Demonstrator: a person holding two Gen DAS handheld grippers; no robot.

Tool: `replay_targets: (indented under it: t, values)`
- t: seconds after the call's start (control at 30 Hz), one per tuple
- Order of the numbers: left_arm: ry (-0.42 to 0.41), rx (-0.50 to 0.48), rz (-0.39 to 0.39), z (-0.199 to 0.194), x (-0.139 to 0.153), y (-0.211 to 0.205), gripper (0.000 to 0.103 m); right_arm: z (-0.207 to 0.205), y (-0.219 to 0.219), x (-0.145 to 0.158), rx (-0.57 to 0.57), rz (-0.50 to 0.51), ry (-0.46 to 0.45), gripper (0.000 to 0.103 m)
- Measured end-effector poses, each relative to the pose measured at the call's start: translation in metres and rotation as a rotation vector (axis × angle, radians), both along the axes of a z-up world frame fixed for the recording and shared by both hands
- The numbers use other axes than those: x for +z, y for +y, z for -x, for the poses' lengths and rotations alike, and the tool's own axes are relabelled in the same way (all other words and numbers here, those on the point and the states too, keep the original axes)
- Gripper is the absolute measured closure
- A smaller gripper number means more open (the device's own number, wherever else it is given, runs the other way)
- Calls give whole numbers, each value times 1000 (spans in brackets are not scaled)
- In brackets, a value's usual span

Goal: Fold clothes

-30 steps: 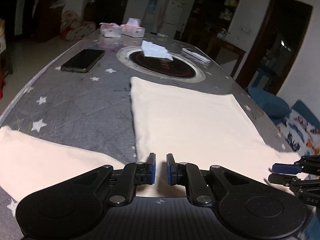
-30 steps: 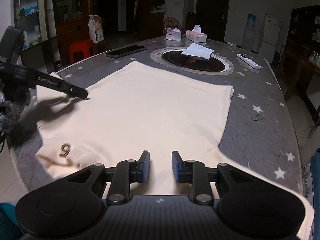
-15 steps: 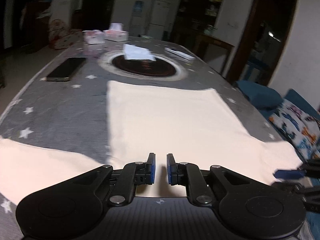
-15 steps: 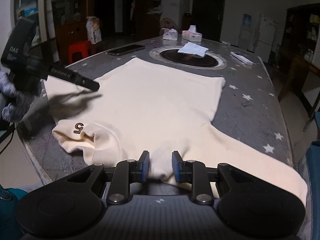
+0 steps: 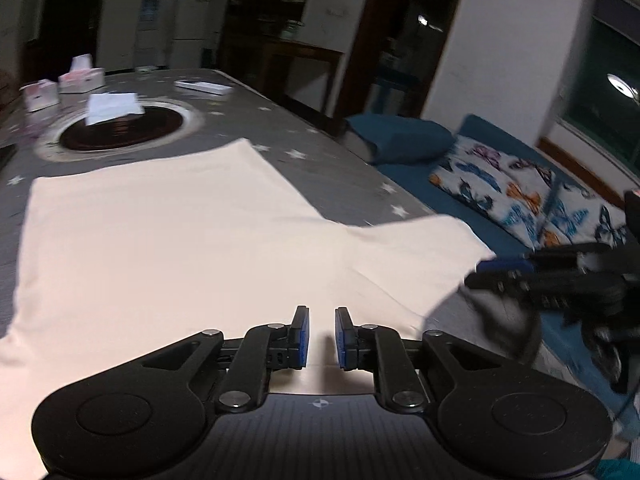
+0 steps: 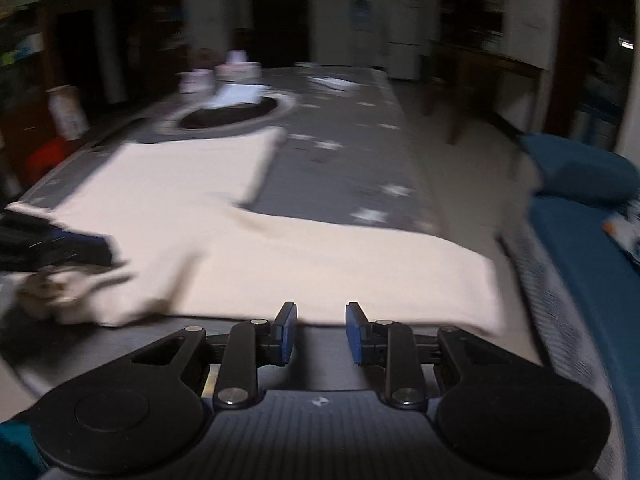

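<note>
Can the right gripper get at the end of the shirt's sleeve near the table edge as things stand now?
Probably yes. The cream shirt's sleeve lies flat on the table, just ahead of the right gripper, whose jaws stand apart and empty. Nothing lies between them, though the picture is blurred.

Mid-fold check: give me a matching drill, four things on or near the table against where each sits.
1 cream garment
2 white paper
3 butterfly pillow
4 tissue boxes

a on the blue sofa
b spread on the table's near end
c on the dark round inset
d at the table's far end

Pairs: 1-b, 2-c, 3-a, 4-d
</note>
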State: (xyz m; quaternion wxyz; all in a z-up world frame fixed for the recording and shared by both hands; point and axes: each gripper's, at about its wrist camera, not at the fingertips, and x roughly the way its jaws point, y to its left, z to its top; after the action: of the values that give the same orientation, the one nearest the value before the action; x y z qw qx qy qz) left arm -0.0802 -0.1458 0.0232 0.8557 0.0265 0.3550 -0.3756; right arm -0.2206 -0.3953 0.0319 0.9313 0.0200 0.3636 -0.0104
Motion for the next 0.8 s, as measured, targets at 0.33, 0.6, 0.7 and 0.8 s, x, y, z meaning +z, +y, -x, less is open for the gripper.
replay_targets:
  t: [0.33,0.6,0.7,0.8]
  values:
    - [11,-52,-41,11,-11,-10,87,13,-74,-17,-273,-106,-17,62]
    - [12,-57,-48,8,-10,-12,86,19,-132,-43,-379,-496,-49,59]
    - [13,-56,-52,9,-10,-12,86,24,-144,-51,-402,-616,-79,59]
    - [10,-56,-59,10,-10,-14,86,29,-154,-57,-413,-717,-114,59]
